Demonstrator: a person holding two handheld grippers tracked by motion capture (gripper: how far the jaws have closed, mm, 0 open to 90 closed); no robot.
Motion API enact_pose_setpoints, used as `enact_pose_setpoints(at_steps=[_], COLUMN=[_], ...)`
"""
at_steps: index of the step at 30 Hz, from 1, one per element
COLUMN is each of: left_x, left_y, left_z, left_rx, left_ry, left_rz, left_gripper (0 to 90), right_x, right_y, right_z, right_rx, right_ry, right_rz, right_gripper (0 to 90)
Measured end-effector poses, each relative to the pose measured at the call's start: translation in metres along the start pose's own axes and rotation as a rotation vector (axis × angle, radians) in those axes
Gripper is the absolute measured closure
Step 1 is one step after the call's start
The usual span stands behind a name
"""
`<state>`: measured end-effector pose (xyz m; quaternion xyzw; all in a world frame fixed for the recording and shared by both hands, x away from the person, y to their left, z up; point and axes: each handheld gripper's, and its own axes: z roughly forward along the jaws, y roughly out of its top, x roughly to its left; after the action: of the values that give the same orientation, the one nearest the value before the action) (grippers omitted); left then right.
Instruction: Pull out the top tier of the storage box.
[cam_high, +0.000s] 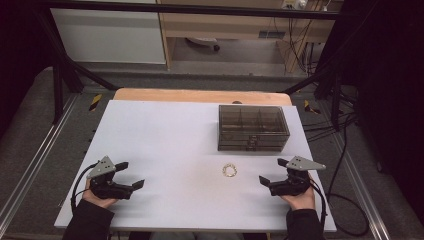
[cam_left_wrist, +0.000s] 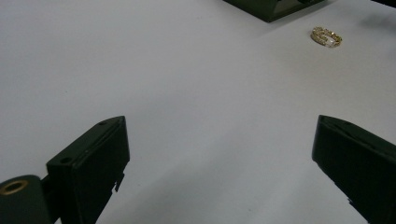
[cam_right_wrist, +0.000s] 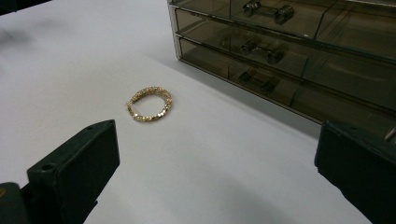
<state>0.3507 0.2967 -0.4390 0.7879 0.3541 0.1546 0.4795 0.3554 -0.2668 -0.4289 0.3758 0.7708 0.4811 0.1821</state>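
left gripper (cam_high: 130, 175) sits at lower left of the high view, jaws spread wide, nothing between them. right gripper (cam_high: 273, 171) at lower right of the same view, jaws also spread wide and holding nothing. both rest low over the white table (cam_high: 165, 140), each held in a hand coming in from the bottom edge.

gold bracelet (cam_high: 229, 170) lies flat on the table, centre-right of the high view, between the two grippers but nearer the right one, apart from both. in the right gripper view it shows left of centre (cam_right_wrist: 148, 104), ahead of the jaws. in the left gripper view it's small, upper right of the frame (cam_left_wrist: 326, 37).

smoked clear drawer box (cam_high: 253, 127) stands in the upper right part of the table, just behind the bracelet, not touching it. drawers look shut; right gripper view shows dumbbell-shaped handles on the fronts (cam_right_wrist: 261, 49).
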Motion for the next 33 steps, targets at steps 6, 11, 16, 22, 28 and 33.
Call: enact_pose_setpoints(at_steps=[6,11,16,22,28,33], left_x=[0.0,0.0,0.0,0.0,0.0,0.0], left_y=[0.0,0.0,0.0,0.0,0.0,0.0], left_z=[0.0,0.0,0.001,0.001,0.001,0.001], left_rx=[-0.001,0.0,0.002,0.0,0.003,0.003], left_ry=[0.0,0.0,-0.001,0.0,-0.001,0.0], left_rz=[-0.002,-0.003,-0.002,-0.003,-0.002,-0.002], left_gripper=[3.9,3.9,3.9,3.9,3.9,4.0], right_x=[0.003,0.007,0.01,0.014,0.018,0.02], right_y=[0.005,0.01,0.015,0.019,0.025,0.03], right_z=[0.002,0.004,0.004,0.007,0.011,0.012], right_rx=[0.01,0.015,0.021,0.043,0.078,0.098], right_ry=[-0.016,-0.027,-0.053,-0.078,-0.101,-0.116], right_rz=[-0.034,-0.062,-0.1,-0.146,-0.2,-0.235], right_gripper=[0.5,0.6,0.6,0.8,1.1,1.3])
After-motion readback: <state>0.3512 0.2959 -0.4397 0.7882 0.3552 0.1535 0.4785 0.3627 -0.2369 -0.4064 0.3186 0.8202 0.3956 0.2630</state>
